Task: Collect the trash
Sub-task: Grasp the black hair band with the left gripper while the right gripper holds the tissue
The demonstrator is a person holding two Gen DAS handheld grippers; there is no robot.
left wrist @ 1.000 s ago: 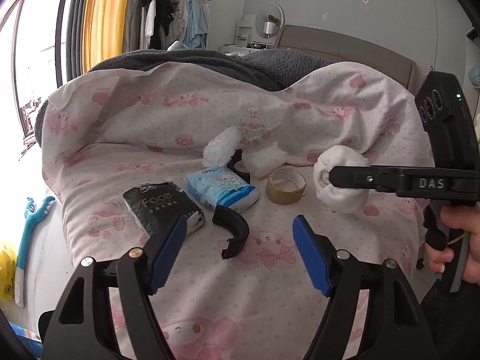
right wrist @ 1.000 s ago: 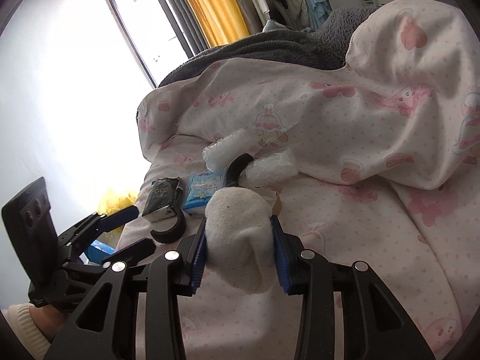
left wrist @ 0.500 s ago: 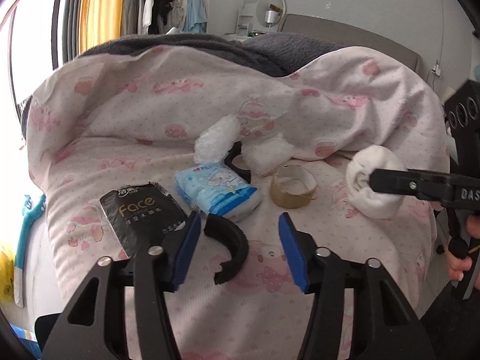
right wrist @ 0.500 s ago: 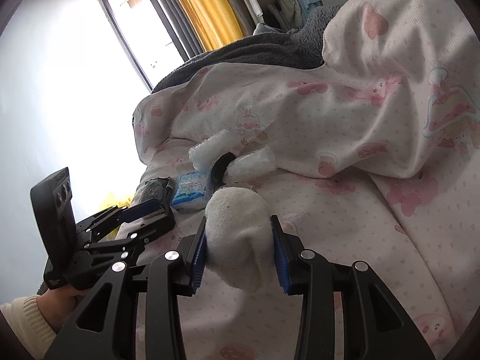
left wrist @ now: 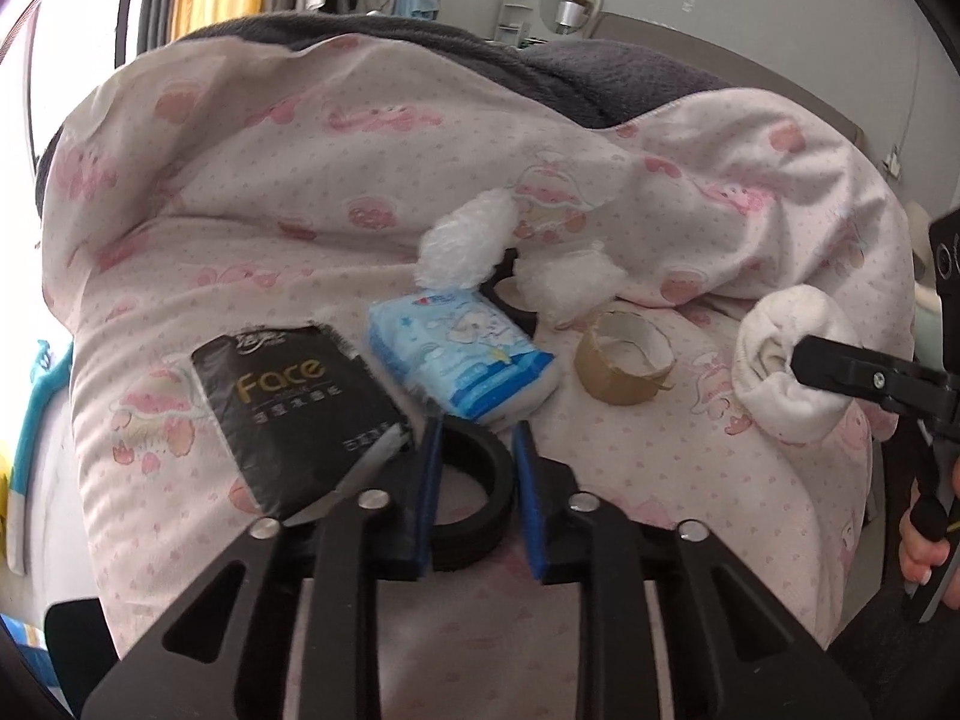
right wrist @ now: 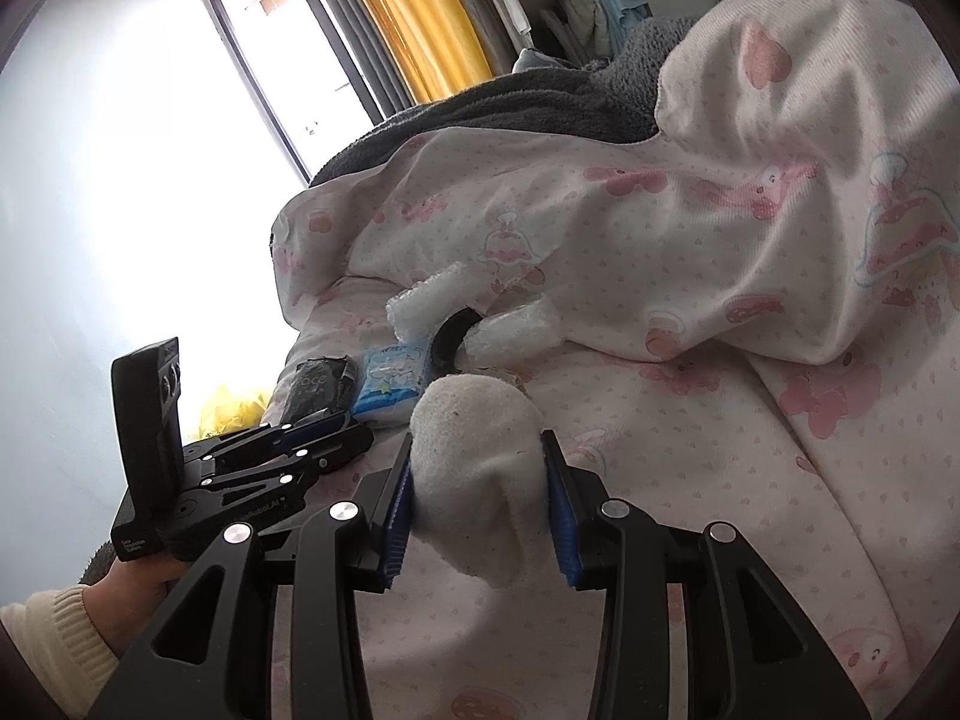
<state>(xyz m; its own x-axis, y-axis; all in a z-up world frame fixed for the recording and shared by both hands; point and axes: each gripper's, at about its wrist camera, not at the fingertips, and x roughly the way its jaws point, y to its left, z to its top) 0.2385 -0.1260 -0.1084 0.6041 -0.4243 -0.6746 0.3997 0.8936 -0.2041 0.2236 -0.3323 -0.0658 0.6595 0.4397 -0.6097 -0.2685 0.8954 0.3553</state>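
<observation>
My left gripper (left wrist: 477, 495) is shut on a broken black plastic ring (left wrist: 480, 474) lying on the pink bedsheet (left wrist: 252, 252), its blue pads pressing the ring's right arc. My right gripper (right wrist: 477, 504) is shut on a rolled white sock (right wrist: 474, 456) and holds it above the bed; the sock also shows in the left wrist view (left wrist: 780, 372). Other trash lies ahead: a black "Face" tissue pack (left wrist: 294, 402), a blue tissue pack (left wrist: 456, 354), an empty brown tape roll (left wrist: 624, 360) and two bubble-wrap wads (left wrist: 468, 246).
A bunched pink quilt (right wrist: 690, 210) over a grey blanket (left wrist: 540, 66) rises behind the trash. A second black ring (left wrist: 510, 294) sits between the bubble-wrap wads. The bed's left edge drops to the floor, where a yellow bag (right wrist: 234, 408) shows.
My left gripper moved forward and down over the broken black ring and closed on it. My right gripper kept its hold on the sock and shifted slightly right.
</observation>
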